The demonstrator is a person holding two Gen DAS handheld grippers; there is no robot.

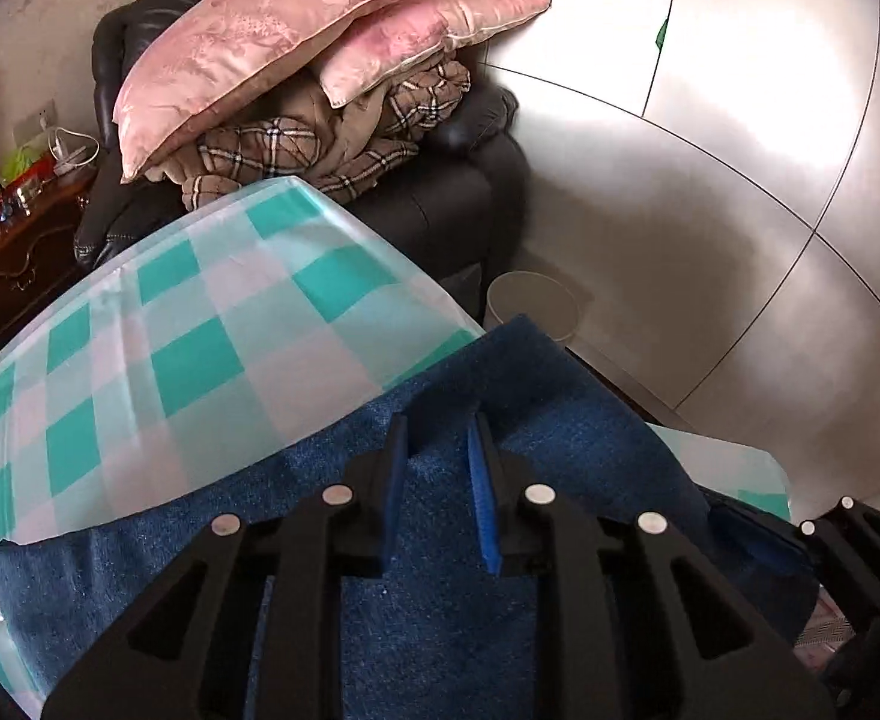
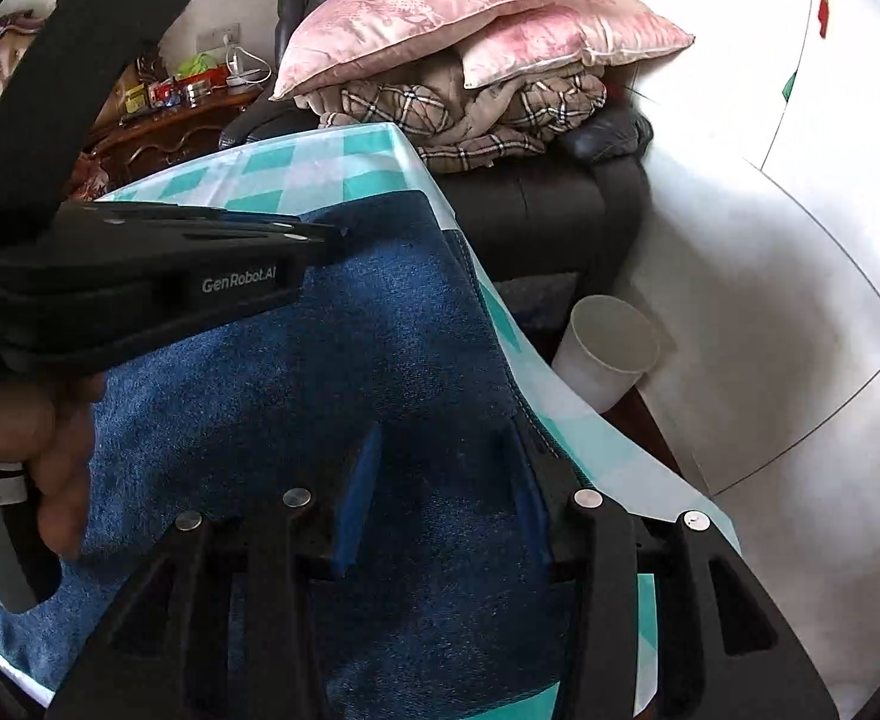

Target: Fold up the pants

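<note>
The pants are blue denim, lying on a table covered with a teal and white checked cloth. They also show in the right wrist view, reaching the table's right edge. My left gripper is open just above the denim, with nothing between its blue pads. My right gripper is open over the denim near the table's right edge. The left gripper's body and the hand holding it show at the left of the right wrist view.
A dark armchair piled with pink pillows and a plaid blanket stands beyond the table. A white bin sits on the floor by the table's right edge. A wooden cabinet with clutter is at the left.
</note>
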